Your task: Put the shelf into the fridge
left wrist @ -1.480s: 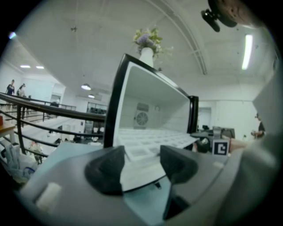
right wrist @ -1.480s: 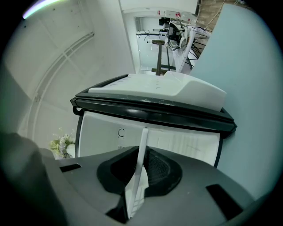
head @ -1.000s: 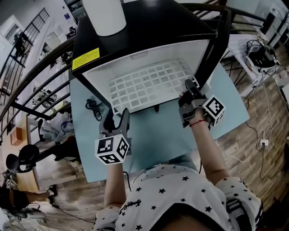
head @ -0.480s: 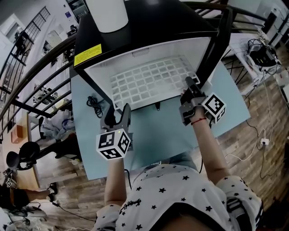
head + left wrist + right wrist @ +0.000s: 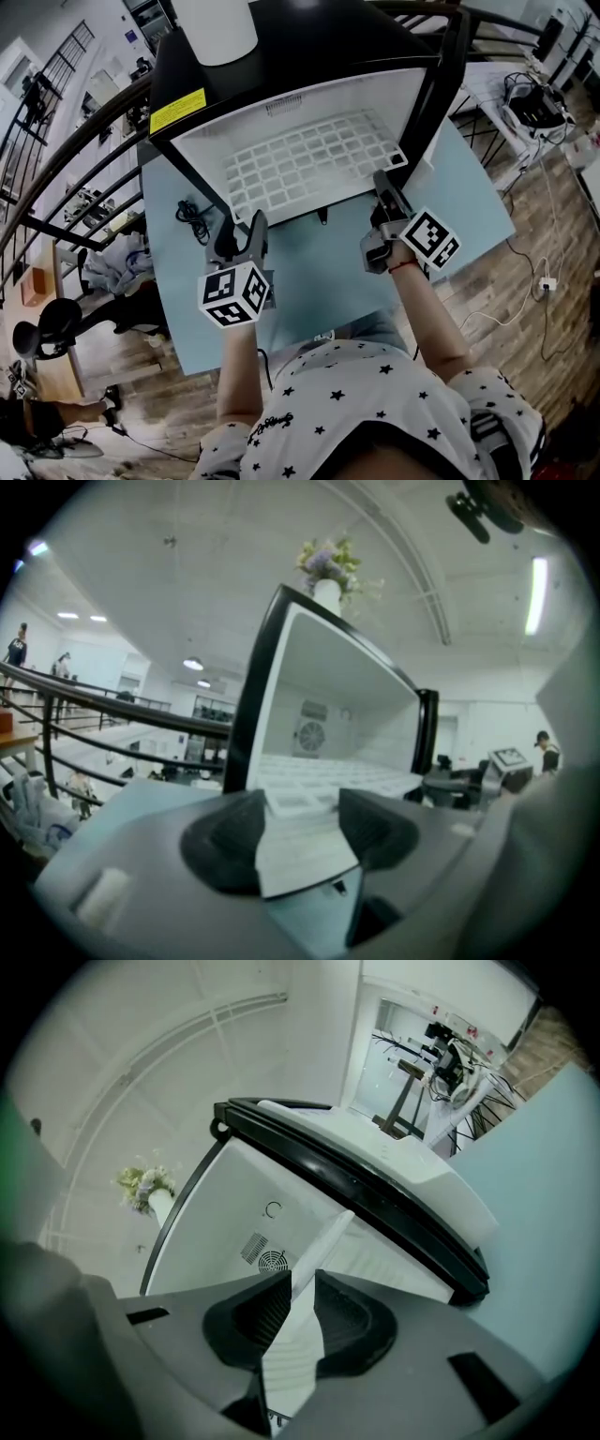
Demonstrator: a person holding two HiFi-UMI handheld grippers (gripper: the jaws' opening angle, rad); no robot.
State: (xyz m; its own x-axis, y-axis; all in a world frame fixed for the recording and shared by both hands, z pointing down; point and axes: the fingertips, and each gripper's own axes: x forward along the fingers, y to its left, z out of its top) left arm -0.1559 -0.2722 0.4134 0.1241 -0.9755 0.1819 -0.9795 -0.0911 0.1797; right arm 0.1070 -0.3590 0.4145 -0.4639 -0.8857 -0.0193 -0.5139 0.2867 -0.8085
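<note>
Centre frame, your right hand-held gripper [image 5: 381, 183] clamps the white grid shelf [image 5: 309, 161] in the fridge [image 5: 319, 42]; your left hand-held gripper [image 5: 240, 227] gapes around its front edge.

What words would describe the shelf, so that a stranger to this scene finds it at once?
Look at the black fridge standing on the pale blue table. Inside its white cavity lies the white shelf, the only flat grid of small openings there.

The white vase [image 5: 217, 28] atop the fridge [image 5: 309, 42] ran off the head view's top edge. The yellow label [image 5: 177, 112] was too small to read. The near-left corner of the shelf [image 5: 314, 159] seemed hidden behind the left gripper [image 5: 241, 230].
</note>
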